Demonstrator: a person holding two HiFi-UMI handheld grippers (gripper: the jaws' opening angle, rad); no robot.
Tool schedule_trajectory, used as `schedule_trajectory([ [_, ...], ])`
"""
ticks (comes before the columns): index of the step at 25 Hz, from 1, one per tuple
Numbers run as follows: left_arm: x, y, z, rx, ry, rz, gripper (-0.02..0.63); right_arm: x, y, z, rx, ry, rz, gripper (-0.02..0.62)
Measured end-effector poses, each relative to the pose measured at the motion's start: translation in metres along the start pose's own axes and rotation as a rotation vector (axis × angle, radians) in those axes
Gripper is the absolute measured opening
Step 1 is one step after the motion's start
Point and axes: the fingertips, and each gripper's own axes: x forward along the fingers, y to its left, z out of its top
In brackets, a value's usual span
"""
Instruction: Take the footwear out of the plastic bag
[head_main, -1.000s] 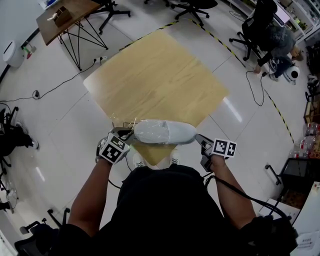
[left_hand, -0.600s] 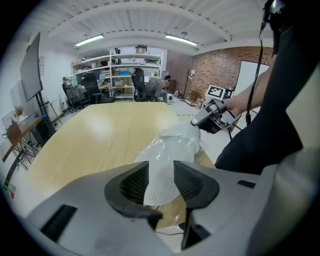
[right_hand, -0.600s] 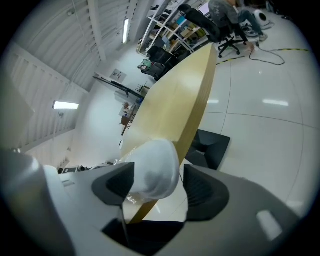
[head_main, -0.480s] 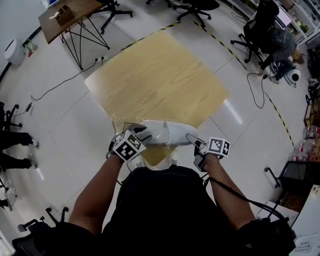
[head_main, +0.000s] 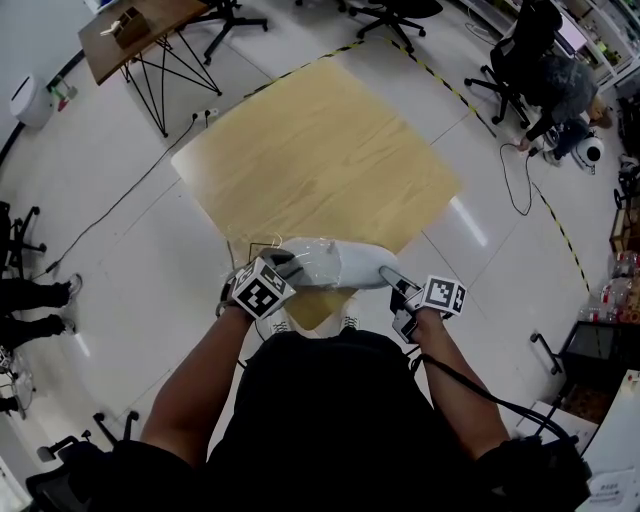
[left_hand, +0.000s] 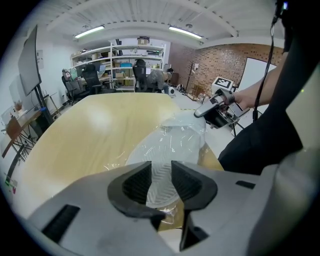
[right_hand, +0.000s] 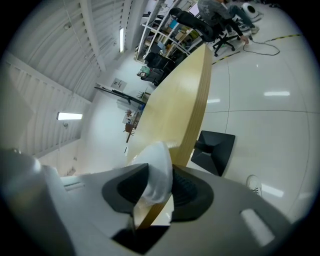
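with jaws just now closing, your left gripper (left_hand: 160, 181) pinches the heel of the shoe (head_main: 335, 265) and your right gripper (right_hand: 159, 187) its toe, through the plastic bag (left_hand: 172, 144). the shoe spans between them, likely braced so you can work the bag off.

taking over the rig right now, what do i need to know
Left hand-held gripper: jaws have just been closing, now on the white shoe's left end through the plastic bag.
Right hand-held gripper: same, closing onto the right end, bag included.
Shoe lies bagged on the wooden table's near corner.
Done: both ends appear gripped. Left: pull the shoe out of the bag.
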Motion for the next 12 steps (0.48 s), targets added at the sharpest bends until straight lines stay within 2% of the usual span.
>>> schedule_trajectory([
  [5, 0.000, 0.000, 0.000, 0.009, 0.007, 0.006, 0.092, -0.012, -0.001, 0.008, 0.007, -0.034, 0.022, 0.118],
  [8, 0.000, 0.001, -0.001, 0.019, 0.015, 0.008, 0.081, -0.019, 0.006, 0.014, -0.029, -0.036, 0.052, 0.110],
  [12, 0.002, 0.002, -0.001, 0.028, 0.020, 0.013, 0.077, -0.035, 0.004, 0.030, -0.012, -0.077, 0.051, 0.098],
])
